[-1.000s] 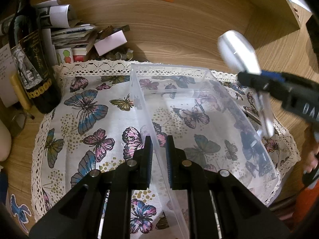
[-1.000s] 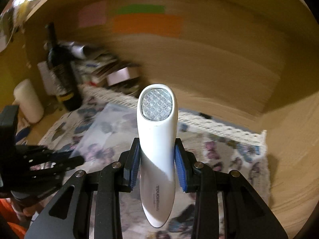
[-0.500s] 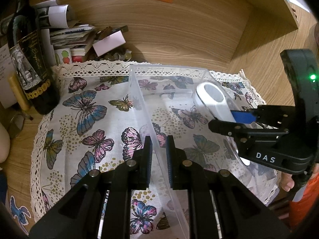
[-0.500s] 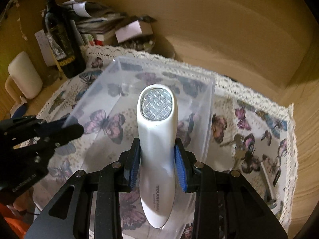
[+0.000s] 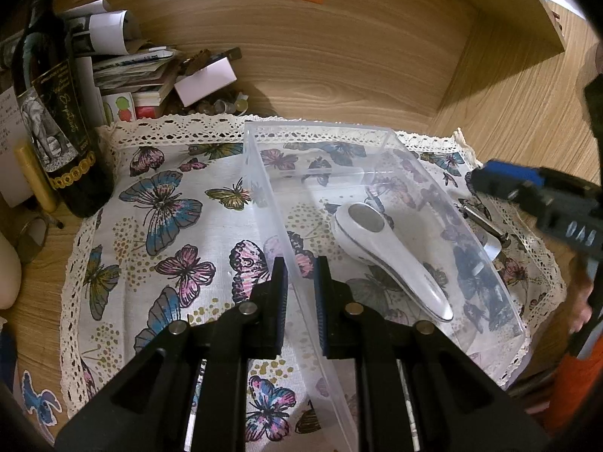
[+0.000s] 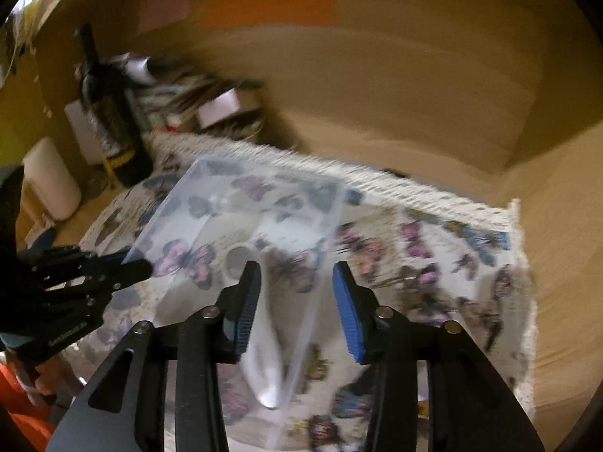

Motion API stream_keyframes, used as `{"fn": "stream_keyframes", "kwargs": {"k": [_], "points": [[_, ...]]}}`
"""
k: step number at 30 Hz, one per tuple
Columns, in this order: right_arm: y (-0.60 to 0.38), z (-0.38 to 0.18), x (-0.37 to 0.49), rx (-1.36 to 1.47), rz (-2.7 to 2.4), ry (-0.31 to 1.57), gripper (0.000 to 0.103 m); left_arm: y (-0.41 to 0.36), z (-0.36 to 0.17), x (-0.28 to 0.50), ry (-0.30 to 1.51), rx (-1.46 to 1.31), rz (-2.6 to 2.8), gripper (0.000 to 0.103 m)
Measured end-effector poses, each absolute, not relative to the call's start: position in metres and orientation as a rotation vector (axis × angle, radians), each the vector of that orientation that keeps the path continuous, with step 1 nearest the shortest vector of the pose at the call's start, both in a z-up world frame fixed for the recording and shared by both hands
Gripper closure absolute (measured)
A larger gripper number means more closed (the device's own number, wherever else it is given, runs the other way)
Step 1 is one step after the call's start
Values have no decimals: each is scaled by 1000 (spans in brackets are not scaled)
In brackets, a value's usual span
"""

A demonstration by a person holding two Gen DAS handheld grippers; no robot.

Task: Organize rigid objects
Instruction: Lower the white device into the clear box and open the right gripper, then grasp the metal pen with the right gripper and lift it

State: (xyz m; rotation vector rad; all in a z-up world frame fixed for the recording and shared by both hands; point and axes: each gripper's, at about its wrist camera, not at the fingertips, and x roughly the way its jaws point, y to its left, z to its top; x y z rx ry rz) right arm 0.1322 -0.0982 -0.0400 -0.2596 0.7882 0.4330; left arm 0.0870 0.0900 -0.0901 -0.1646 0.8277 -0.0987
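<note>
A clear plastic bin [image 5: 380, 139] stands on a butterfly-print cloth [image 5: 166, 233]. A white handheld device [image 5: 388, 256] with a round metal head lies flat inside it; it also shows, blurred, in the right wrist view [image 6: 264, 358]. My left gripper [image 5: 300, 293] is shut on the bin's near-left wall. My right gripper [image 6: 296, 301] is open and empty, raised above the bin's right side; it appears at the right edge of the left wrist view [image 5: 535, 196].
A dark wine bottle [image 5: 56, 124] stands at the cloth's left edge, with stacked papers and small boxes [image 5: 150, 75] behind it. Metal items [image 5: 486, 226] lie on the cloth right of the bin. Wooden walls close the back and right.
My right gripper lowered the white device into the bin, opened and let it go, then pulled up and back to the right. My left gripper stayed clamped on the bin wall.
</note>
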Motion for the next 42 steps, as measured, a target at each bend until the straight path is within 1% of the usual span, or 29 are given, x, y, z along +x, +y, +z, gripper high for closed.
{"fn": "stream_keyframes", "kwargs": {"k": [6, 10, 19, 24, 25, 26, 28, 29, 30, 31, 36, 42], "points": [[-152, -24, 141, -198, 298, 756, 59, 91, -90, 88, 833, -163, -95, 89], [-187, -30, 152, -169, 199, 771, 59, 91, -90, 89, 840, -160, -93, 89], [-225, -96, 192, -126, 123, 946, 59, 89, -90, 91, 853, -150, -83, 89], [-235, -121, 208, -117, 107, 1022, 59, 89, -91, 92, 858, -154, -79, 89], [-236, -126, 210, -110, 114, 1037, 60, 89, -91, 92, 858, -154, -78, 89], [-236, -130, 210, -111, 120, 1054, 66, 88, -91, 92, 858, -154, -78, 89], [-234, -131, 206, -133, 119, 1035, 69, 89, -91, 93, 858, -153, -78, 89], [-233, -131, 205, -136, 119, 1031, 76, 89, -91, 93, 858, -152, -78, 89], [-231, -130, 203, -139, 123, 1030, 86, 89, -91, 93, 858, -150, -77, 89], [-230, -129, 201, -134, 129, 1030, 89, 89, -91, 93, 857, -147, -76, 89], [-223, -116, 188, -147, 144, 980, 89, 89, -91, 93, 857, -146, -75, 89], [-209, -80, 169, -144, 196, 878, 89, 89, -91, 93, 853, -144, -75, 89]]}}
